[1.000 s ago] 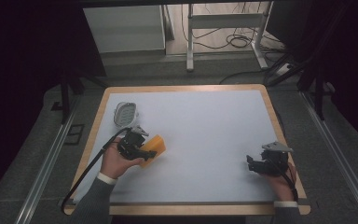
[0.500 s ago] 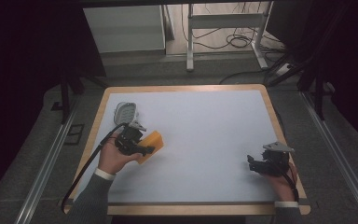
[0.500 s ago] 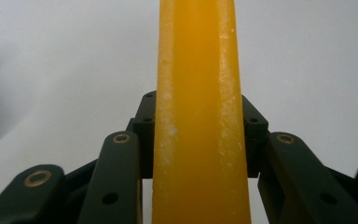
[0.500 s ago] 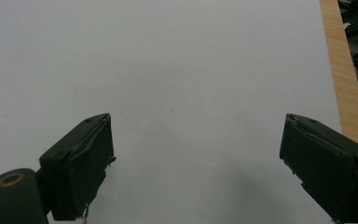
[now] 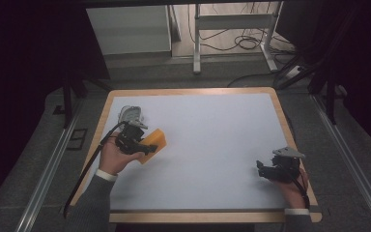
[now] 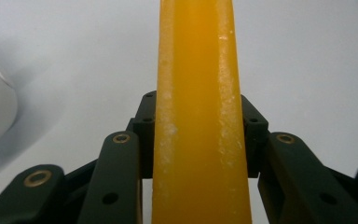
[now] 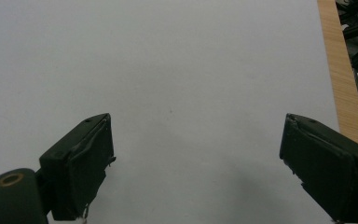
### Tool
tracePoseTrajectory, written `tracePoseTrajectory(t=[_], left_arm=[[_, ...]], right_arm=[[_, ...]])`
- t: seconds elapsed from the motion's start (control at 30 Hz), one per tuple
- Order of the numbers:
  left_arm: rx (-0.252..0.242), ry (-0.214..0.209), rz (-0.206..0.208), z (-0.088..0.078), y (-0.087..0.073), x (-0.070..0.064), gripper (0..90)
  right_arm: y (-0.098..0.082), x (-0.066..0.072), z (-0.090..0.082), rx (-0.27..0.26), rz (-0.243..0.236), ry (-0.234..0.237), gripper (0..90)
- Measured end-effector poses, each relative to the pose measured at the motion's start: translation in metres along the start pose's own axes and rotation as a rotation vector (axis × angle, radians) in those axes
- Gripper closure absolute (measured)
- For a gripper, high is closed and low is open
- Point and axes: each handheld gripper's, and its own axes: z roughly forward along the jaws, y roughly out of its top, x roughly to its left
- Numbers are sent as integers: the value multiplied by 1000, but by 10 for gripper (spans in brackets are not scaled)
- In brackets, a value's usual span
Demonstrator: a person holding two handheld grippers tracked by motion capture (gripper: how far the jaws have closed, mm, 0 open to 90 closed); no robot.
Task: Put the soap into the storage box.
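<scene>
Left gripper (image 5: 140,143) clamped on the orange block (image 5: 153,141), near the desk's (image 5: 212,193) left edge.
Looks light, stiff, a bit waxy-slick — gripping its 2 flat sides seems safest; right gripper (image 7: 196,172) spread wide, empty.

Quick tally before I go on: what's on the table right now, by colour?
Orange: 1, the orange block clamped in the left gripper.
White-grey: 1, the white-grey device near the table's far left corner.
Total: 2.

A white device (image 5: 129,114) lies near the far-left corner of the wood-edged table (image 5: 193,91).
</scene>
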Motion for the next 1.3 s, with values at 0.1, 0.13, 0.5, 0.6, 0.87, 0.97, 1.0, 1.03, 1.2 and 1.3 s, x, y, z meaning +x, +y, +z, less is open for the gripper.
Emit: tracePoseTrajectory(t=[0.1,0.13,0.5,0.6,0.87,0.97,1.0,1.03,1.2,1.3], left_arm=[[-1,6,-3,-2,1,2,608],[-4,9,-7,-2,2,3,608],[-11,20,-20,-7,5,12,608],[-9,24,-21,-8,6,14,608],[-14,28,-37,-9,8,20,608],[-11,31,-41,-10,9,23,608],[-10,31,-41,-10,9,23,609],[-8,34,-40,-10,9,24,609],[-6,39,-42,-11,11,27,608],[-8,40,-51,-11,12,29,608]], right_arm=[[0,0,0,-1,3,0,98],[0,0,0,-1,2,0,98],[0,0,0,2,1,0,98],[0,0,0,1,3,-1,98],[-1,-1,1,2,5,-5,98],[-1,-1,1,4,4,-5,98],[-1,-1,1,3,4,-5,98],[-1,-1,1,3,4,-4,98],[0,-1,0,3,11,-7,98],[-1,-1,0,3,12,-8,98]])
